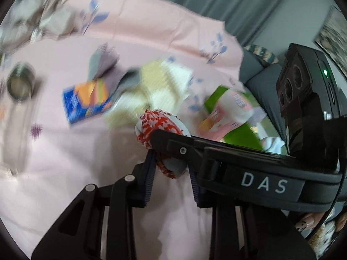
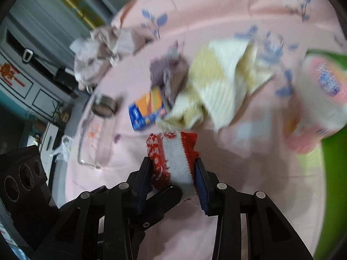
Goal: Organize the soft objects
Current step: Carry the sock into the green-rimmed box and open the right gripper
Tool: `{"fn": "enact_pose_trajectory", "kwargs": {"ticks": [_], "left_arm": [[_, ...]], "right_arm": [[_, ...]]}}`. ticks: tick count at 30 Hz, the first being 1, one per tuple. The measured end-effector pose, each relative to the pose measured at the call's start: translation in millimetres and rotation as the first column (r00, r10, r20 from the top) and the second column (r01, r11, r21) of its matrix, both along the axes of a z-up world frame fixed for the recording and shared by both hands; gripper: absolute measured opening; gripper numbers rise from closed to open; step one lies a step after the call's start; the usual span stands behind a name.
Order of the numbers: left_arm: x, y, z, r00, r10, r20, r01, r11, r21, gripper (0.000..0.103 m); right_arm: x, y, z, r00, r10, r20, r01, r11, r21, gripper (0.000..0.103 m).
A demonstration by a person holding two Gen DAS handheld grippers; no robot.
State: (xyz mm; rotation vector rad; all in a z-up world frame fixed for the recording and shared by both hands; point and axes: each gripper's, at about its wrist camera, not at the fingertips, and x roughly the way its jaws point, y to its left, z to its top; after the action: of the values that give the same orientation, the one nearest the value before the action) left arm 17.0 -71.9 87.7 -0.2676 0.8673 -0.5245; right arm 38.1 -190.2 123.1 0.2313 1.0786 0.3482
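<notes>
A rolled red, white and grey patterned sock (image 1: 160,134) is held above the pink bedsheet. My left gripper (image 1: 172,169) has its pads against the sock's lower end. My right gripper (image 2: 173,173) is shut on the same sock (image 2: 173,153); its black finger (image 1: 195,145) crosses the left wrist view over the sock. A cream and yellow knitted cloth (image 2: 221,82) lies crumpled on the sheet beyond it, also in the left wrist view (image 1: 160,86). A mauve and grey sock (image 1: 104,62) lies near a blue packet. Both views are motion-blurred.
A green basket (image 2: 331,173) at the right holds a pink and white tissue pack (image 2: 321,91). A blue and orange packet (image 2: 147,108), a metal tin (image 2: 104,106), and a beige crumpled cloth (image 2: 102,45) lie on the pink sheet (image 2: 238,173). A cabinet stands at the left.
</notes>
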Motion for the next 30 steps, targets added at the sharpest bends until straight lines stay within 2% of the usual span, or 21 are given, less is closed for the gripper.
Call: {"fn": "enact_pose_trajectory", "kwargs": {"ticks": [4,8,15,21,30], "left_arm": [[0,-27,28,0.994,-0.060,0.092,0.057,0.998,0.026,0.028],[5,-63,48,0.978,-0.146,0.148,0.139,0.989,0.054,0.028],[8,-127,66,0.936,-0.292,0.197,0.280,0.956,0.085,0.028],[9,-178,66,0.894,-0.395,0.210,0.380,0.919,0.108,0.028],[19,-229,51,0.870,-0.469,0.154,0.454,0.883,0.121,0.028]], "right_arm": [[-7,-27,32,0.994,-0.054,0.091,0.051,0.998,0.034,0.041],[-14,-61,56,0.976,-0.141,0.168,0.134,0.989,0.054,0.041],[-33,-129,79,0.913,-0.325,0.246,0.305,0.945,0.118,0.041],[-50,-185,83,0.849,-0.457,0.263,0.421,0.888,0.186,0.041],[-57,-233,68,0.792,-0.575,0.207,0.530,0.815,0.235,0.041]]}}
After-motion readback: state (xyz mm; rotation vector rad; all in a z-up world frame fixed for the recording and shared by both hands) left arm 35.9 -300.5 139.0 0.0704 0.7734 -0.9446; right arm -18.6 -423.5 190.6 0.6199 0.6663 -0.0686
